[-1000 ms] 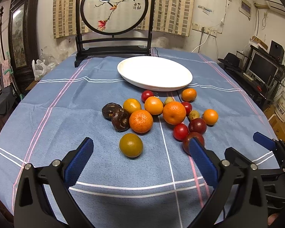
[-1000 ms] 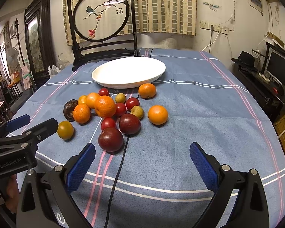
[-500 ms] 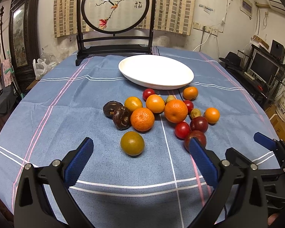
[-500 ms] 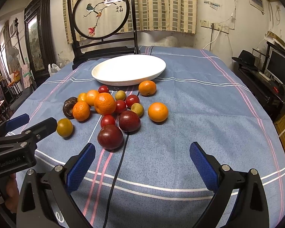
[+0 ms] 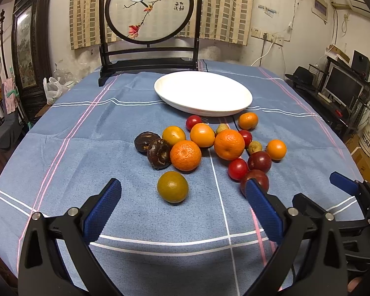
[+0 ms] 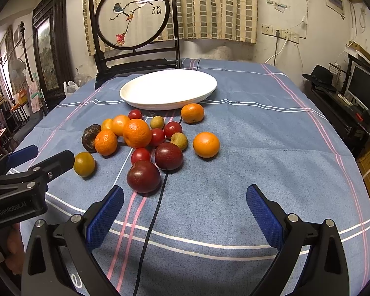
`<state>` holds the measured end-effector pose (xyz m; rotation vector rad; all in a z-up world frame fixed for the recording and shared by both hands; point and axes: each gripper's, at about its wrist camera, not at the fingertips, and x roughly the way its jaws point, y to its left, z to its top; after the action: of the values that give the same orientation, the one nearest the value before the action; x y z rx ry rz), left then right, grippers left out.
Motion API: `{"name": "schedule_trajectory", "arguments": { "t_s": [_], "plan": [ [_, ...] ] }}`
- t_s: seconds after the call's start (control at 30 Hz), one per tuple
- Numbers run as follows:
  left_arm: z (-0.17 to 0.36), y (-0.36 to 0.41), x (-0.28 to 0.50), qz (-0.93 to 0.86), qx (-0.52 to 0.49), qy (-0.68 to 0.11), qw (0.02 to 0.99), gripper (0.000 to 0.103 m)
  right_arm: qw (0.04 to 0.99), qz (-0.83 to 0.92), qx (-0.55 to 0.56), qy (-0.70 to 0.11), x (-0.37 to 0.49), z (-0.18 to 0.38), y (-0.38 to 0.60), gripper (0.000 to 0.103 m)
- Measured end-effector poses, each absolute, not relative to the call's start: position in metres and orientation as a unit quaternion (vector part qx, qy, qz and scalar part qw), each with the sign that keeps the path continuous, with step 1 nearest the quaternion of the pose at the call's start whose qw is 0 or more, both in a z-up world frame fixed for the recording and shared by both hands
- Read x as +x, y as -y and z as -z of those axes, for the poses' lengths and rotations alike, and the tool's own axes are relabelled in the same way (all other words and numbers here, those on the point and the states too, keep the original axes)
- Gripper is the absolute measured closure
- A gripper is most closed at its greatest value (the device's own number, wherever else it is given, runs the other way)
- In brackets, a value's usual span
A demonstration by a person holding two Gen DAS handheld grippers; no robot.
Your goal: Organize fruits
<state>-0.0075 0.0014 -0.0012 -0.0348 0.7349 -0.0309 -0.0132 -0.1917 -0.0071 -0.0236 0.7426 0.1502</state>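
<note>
Several fruits lie loose on the blue tablecloth: oranges (image 5: pixel 185 155) (image 6: pixel 137 133), dark red plums (image 6: pixel 143 176) (image 5: pixel 254 182), small red tomatoes, two dark brown fruits (image 5: pixel 158 157) and a greenish-yellow fruit (image 5: pixel 172 186) (image 6: pixel 84 164). An empty white plate (image 5: pixel 202 93) (image 6: pixel 169 89) sits behind them. My left gripper (image 5: pixel 183 209) is open and empty, with the greenish-yellow fruit just ahead between its fingers. My right gripper (image 6: pixel 185 213) is open and empty, just behind the nearest plum. Each gripper shows at the edge of the other's view.
A dark wooden stand with a round bird painting (image 5: pixel 149 7) stands at the table's far edge. A black cable (image 6: pixel 153 222) runs across the cloth toward the plate. Shelves with a monitor (image 5: pixel 342 86) stand to the right of the table.
Both grippers have moved slightly forward toward the fruit pile. Nothing was picked up and the fruits have not moved.
</note>
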Motion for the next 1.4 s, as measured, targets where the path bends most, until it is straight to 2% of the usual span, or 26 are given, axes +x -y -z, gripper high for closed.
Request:
{"name": "schedule_trajectory", "arguments": {
  "t_s": [0.9, 1.17, 1.4],
  "plan": [
    [0.005, 0.004, -0.005, 0.017, -0.012, -0.366, 0.930, 0.005, 0.923, -0.076, -0.028, -0.377, -0.007, 0.015, 0.188, 0.003],
    [0.011, -0.004, -0.002, 0.015, -0.010, -0.373, 0.927, 0.005, 0.910, -0.096, -0.036, -0.403, -0.004, 0.022, 0.178, 0.003],
    [0.019, -0.041, 0.004, -0.009, -0.018, -0.382, 0.924, 0.005, 0.887, -0.118, -0.076, -0.440, 0.012, 0.030, 0.154, 0.003]
  ]
}}
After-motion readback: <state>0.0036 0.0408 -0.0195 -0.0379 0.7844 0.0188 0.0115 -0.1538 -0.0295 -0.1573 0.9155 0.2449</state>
